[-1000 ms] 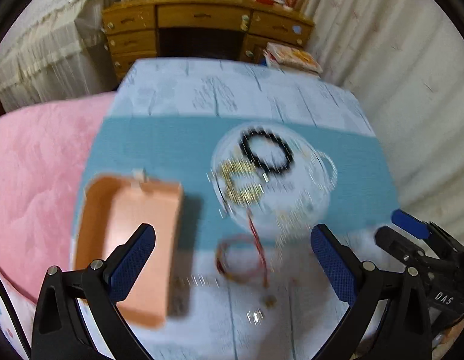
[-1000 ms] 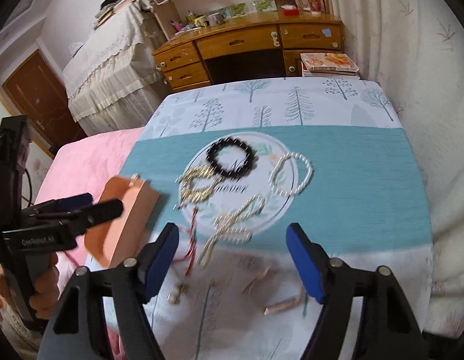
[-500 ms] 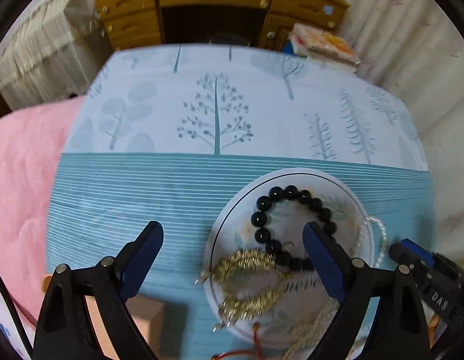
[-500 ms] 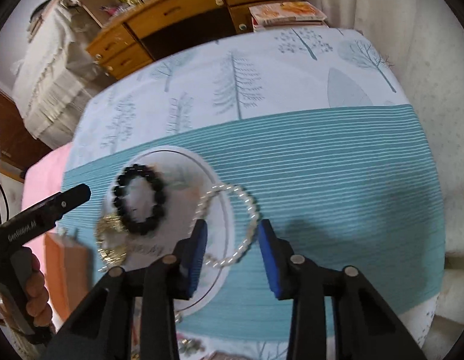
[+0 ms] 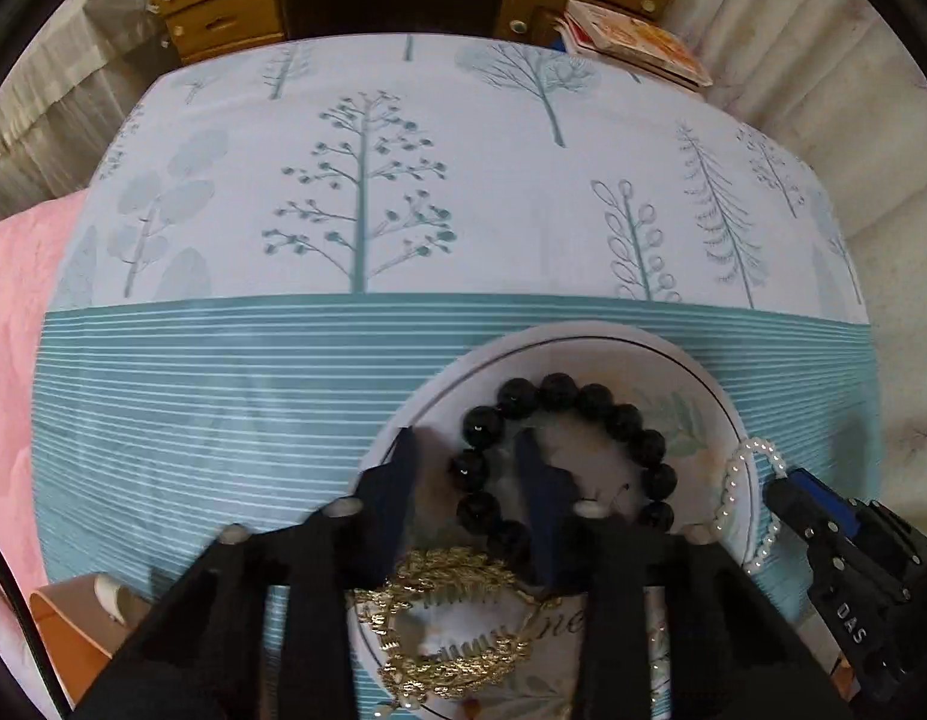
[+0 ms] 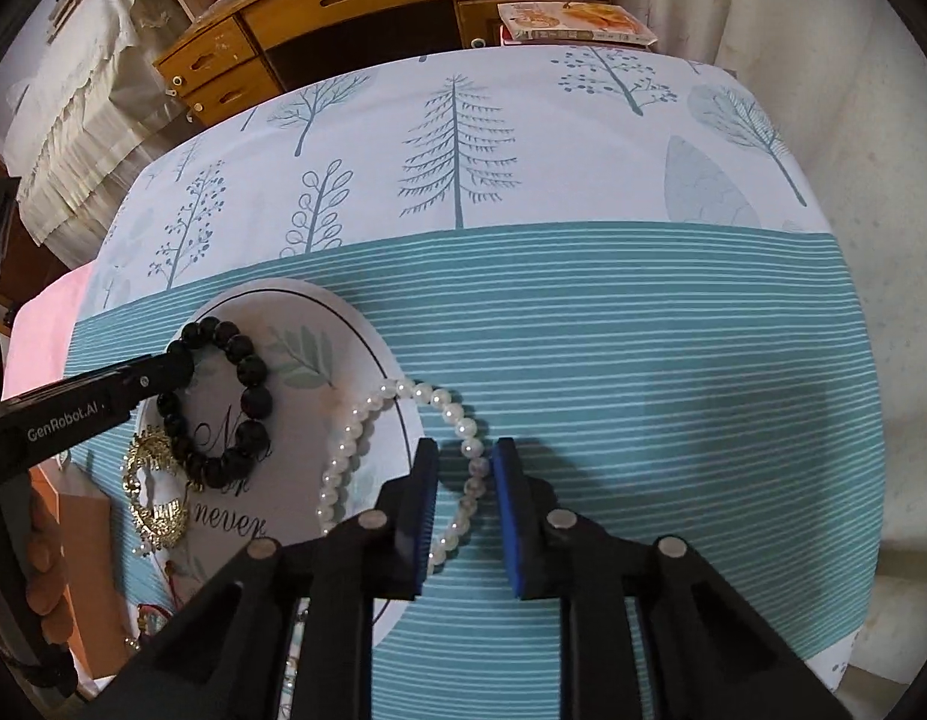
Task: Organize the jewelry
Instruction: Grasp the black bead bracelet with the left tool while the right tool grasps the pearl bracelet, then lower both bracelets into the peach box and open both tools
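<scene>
Gold chain [image 5: 445,624] runs off bottom edge; left gripper [image 5: 469,468] fingers blurred.

Bead bracelet [image 5: 559,456] left of pearl bracelet [image 6: 403,462]

I'm in a bedroom at home. Ahead of me stands a wooden desk [image 6: 355,6] with brass-knobbed drawers, its top crowded with small bits. A pink quilt [image 5: 13,312] spreads off to my left, a lace-trimmed bed cover [image 6: 97,90] hangs beyond, and pale curtains [image 5: 823,60] drape on the right. A tree-print cloth [image 6: 523,150] covers my surface.
</scene>
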Motion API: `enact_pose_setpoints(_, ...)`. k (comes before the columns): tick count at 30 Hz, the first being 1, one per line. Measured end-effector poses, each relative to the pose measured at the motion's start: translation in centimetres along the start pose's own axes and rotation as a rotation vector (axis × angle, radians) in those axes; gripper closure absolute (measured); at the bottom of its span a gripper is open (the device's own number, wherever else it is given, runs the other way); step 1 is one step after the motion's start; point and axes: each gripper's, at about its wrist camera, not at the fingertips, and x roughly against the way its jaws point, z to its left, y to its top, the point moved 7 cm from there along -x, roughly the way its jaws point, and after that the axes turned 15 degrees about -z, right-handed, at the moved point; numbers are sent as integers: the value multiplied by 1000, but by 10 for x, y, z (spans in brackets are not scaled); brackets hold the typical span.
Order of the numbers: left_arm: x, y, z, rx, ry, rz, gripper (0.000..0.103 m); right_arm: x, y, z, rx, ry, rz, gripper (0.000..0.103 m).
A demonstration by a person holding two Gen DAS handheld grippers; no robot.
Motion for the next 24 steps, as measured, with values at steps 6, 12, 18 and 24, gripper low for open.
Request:
enact_pose_setpoints(6,0,1,-8,-20,15,-25,90,5,-4,0,-17,24,-6,96)
enact_pose_setpoints(12,60,8,0,29,-55,-138,90,40,-2,10,-21,58,-78,96)
enact_pose_setpoints(18,154,7,25,42,-93,-290,90,97,4,34,-24,133,-184,96)
enact_pose_setpoints(24,225,-19,75,60,-82,-369,90,139,-6,74,21,219,-249,96)
